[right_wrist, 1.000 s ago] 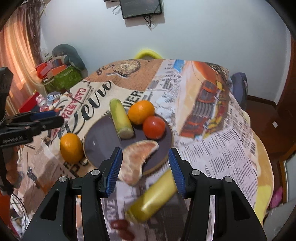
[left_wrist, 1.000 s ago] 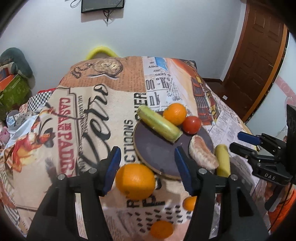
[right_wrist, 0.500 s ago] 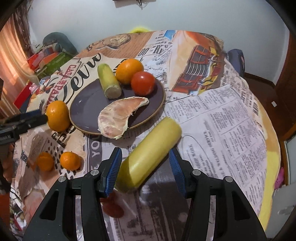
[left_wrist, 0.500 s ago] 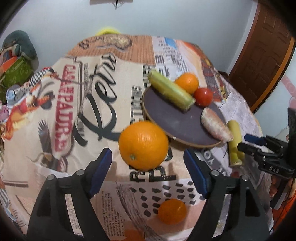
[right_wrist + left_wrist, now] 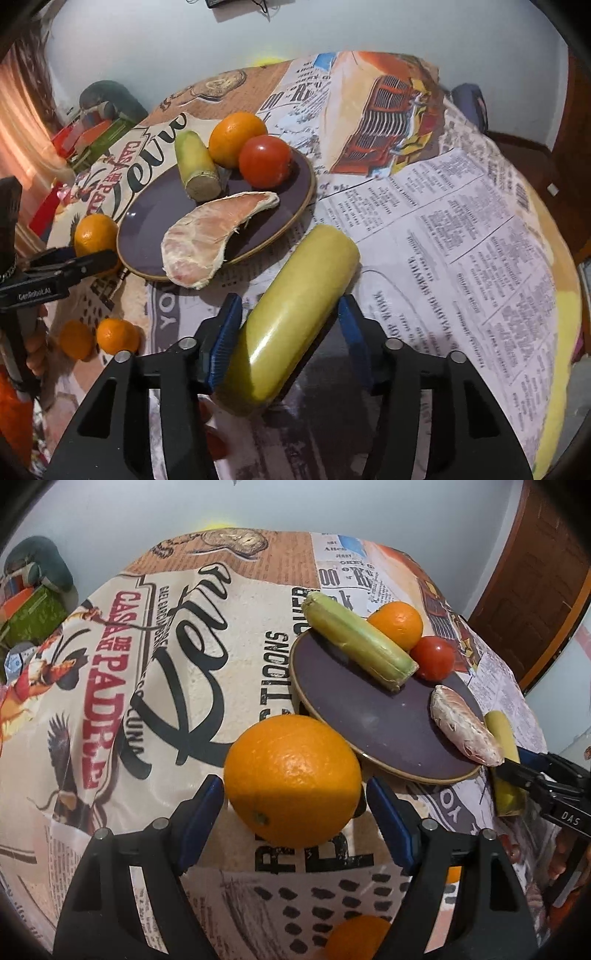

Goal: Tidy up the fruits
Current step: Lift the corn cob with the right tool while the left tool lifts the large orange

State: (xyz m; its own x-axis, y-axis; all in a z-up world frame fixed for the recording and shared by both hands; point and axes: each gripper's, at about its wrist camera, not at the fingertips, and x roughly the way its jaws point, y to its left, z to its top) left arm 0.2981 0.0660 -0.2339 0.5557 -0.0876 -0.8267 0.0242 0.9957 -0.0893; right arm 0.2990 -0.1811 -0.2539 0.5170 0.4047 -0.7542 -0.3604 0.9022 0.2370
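A printed tablecloth (image 5: 461,229) covers the table; a plate (image 5: 155,206) holds a tomato (image 5: 264,160). The left gripper (image 5: 295,808) spreads around an orange (image 5: 291,779); the right gripper (image 5: 290,328) brackets a yellow stalk (image 5: 291,325), contact unclear.

Tomato (image 5: 264,161), pomelo segment (image 5: 214,236) on plate (image 5: 147,206) (cane piece (image 5: 291,325) just beside, on tablecloth (image 5: 443,240)).

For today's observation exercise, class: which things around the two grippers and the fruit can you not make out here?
- Left gripper view: contact between pads and big orange unclear.
- Left view: small orange cut by bottom edge.
- Right gripper view: yellow stalk hides any touch of the pads.
- Right view: red pieces hidden by gripper body.
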